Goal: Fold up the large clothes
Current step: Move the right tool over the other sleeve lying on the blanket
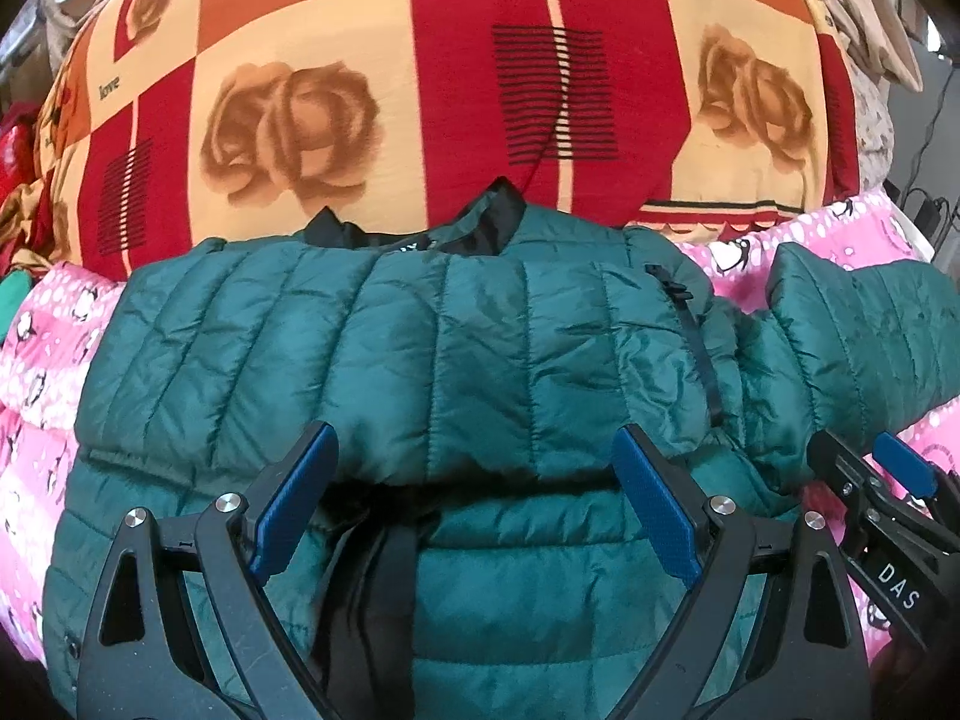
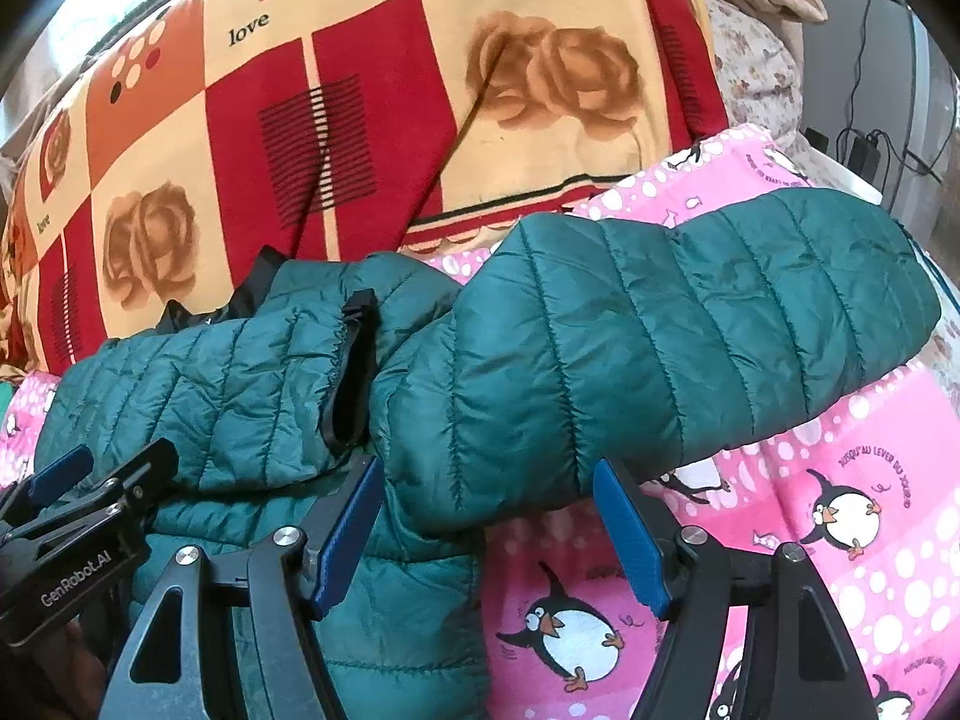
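A dark green quilted puffer jacket (image 1: 420, 348) lies on a pink penguin-print sheet (image 1: 36, 372), collar toward the far side, its body folded over itself. My left gripper (image 1: 474, 456) is open, its blue pads on either side of the folded edge of the jacket's body. The jacket's right sleeve (image 2: 690, 330) stretches out to the right over the pink sheet (image 2: 810, 510). My right gripper (image 2: 489, 486) is open, just below the near edge of that sleeve. Each gripper shows at the edge of the other's view.
A red, orange and cream rose-print blanket (image 1: 420, 72) is piled behind the jacket. Cables and a charger (image 2: 864, 150) sit at the far right beyond the bed edge. Loose cloth (image 1: 18, 204) lies at the far left.
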A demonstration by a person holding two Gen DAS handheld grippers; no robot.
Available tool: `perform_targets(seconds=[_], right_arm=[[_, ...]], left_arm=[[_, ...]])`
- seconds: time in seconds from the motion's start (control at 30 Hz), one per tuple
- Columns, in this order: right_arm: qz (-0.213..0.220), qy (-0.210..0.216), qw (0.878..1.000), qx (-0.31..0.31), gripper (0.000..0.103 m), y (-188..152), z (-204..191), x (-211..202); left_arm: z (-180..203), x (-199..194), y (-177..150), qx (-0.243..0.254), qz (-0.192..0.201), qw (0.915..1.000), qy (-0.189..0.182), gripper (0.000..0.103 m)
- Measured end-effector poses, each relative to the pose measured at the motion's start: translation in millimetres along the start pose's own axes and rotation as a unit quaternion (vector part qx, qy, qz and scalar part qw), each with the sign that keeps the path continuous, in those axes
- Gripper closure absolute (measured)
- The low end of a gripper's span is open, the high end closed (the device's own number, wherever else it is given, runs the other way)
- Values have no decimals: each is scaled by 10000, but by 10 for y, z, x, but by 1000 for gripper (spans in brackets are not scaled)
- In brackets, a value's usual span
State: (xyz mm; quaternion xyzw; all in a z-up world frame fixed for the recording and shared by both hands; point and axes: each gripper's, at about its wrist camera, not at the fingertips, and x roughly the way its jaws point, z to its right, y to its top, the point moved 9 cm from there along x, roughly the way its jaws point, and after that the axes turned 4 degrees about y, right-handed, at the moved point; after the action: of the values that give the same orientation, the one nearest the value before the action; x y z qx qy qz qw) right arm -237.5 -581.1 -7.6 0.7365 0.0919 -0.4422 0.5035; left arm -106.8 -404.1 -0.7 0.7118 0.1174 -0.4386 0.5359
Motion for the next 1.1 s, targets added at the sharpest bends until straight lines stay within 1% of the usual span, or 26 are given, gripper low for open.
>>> perform_targets(seconds=[0.33,0.6,0.97,1.1], right_arm=[[8,-45,9999,118,33,40,124,35],[-43,-115,9998,139,33,37,174,86],[-11,-143,9997,198,33,51,216,113],[5,-147,9996,235,33,50,236,109]], left_arm=[[45,202,-21,-57,-185,9998,-40,10],[63,341,-18,-27,-246,9997,20,10],[74,424,-46,-2,-308,9995,57,10],[70,414,-26,-39,-283,9996,11,10]])
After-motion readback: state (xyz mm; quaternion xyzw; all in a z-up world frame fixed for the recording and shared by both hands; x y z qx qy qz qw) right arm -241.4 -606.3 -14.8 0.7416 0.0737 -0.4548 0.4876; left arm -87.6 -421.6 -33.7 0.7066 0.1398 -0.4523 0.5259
